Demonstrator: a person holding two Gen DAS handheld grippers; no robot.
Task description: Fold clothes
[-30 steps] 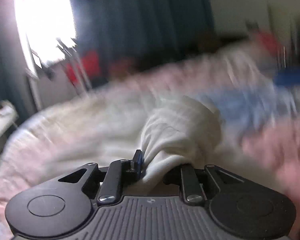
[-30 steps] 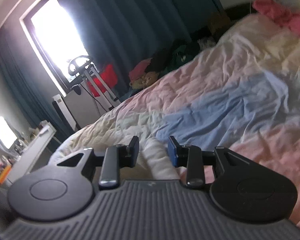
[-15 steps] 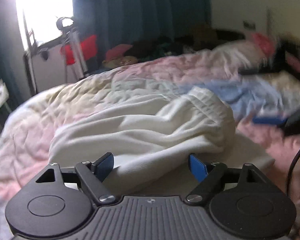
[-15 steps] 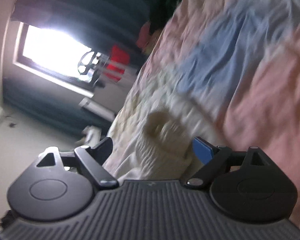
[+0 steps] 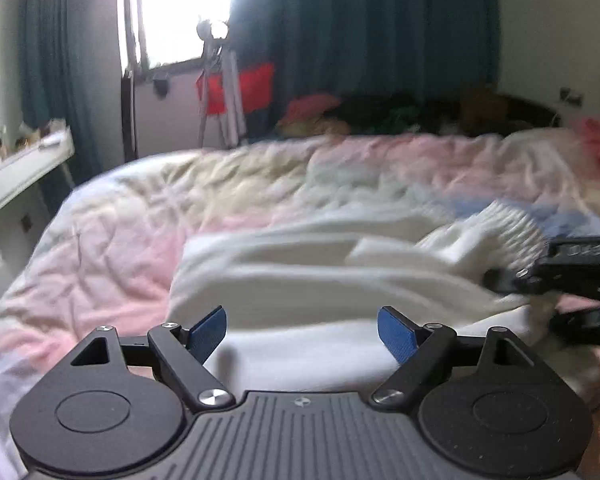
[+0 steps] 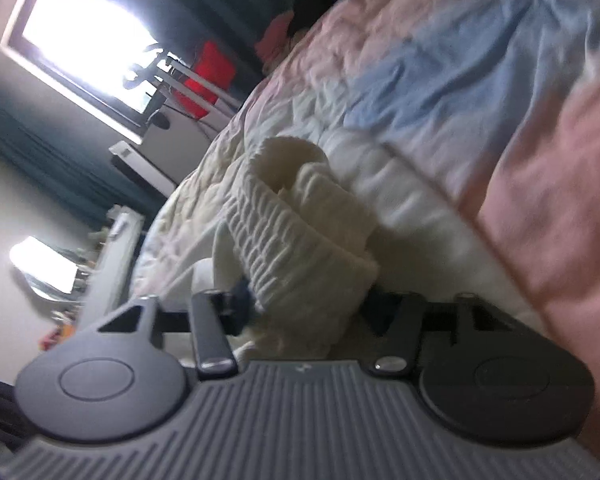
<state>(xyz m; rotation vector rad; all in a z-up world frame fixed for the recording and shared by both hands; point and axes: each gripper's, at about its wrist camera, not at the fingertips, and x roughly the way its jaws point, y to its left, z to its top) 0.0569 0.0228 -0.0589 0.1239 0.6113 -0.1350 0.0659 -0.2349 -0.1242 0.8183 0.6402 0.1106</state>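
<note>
A white knit garment [image 5: 320, 276] lies bunched on the pastel quilt [image 5: 140, 224], partly folded over itself. My left gripper [image 5: 302, 334] is open and empty, just in front of the garment's near edge. My right gripper [image 6: 308, 306] is shut on the garment's ribbed cuff [image 6: 296, 224], with the view tilted sideways. In the left wrist view the right gripper [image 5: 572, 268] shows at the right edge, gripping the ribbed end [image 5: 512, 228].
The bed's quilt [image 6: 480, 80] has pink, blue and cream patches. A window [image 5: 176, 12] with dark curtains [image 5: 360, 40], a tripod [image 5: 220, 92] and a white desk [image 5: 16, 172] stand beyond the bed. Clothes [image 5: 380, 116] are piled at the far side.
My left gripper let go of the white garment, opened and drew back. My right gripper rolled sideways, opened, then closed on the ribbed cuff.
</note>
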